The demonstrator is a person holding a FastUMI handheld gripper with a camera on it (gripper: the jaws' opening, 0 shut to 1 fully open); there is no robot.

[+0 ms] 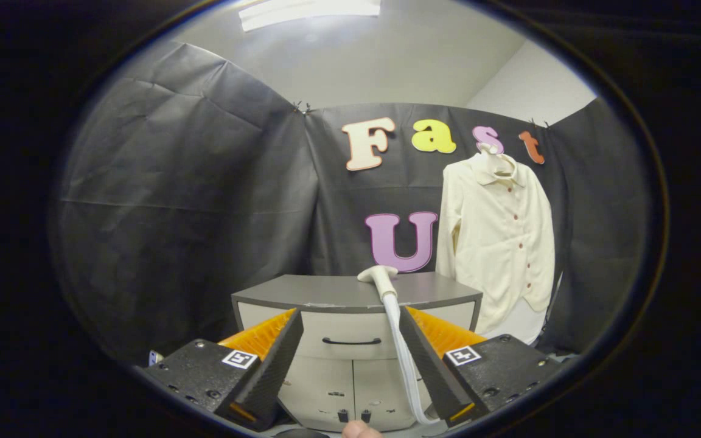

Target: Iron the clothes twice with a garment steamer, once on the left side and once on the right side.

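- Gripper (350, 331): jaws spread wide, nothing held between them, touching nothing.
- Steamer (380, 277): pale head lies on the grey worktop (326, 291) of a cabinet, ahead of the jaws and just inside the right finger's line.
- Hose (400, 347): white, drops from the steamer head over the worktop's front edge, runs down the cabinet front and passes close along the inner face of the right finger; whether it touches the finger I cannot tell.
- Shirt (499, 237): cream, buttoned, hanging on a hanger against the dark wall, beyond the cabinet and off to the right of the right finger. Well apart from the jaws. Hem falls below worktop level, behind the cabinet's right corner.
- Cabinet: one drawer with a dark handle (351, 341), seen in the gap between the fingers; doors below it.
- Fingertip (359, 429) of a person shows low between the two fingers.
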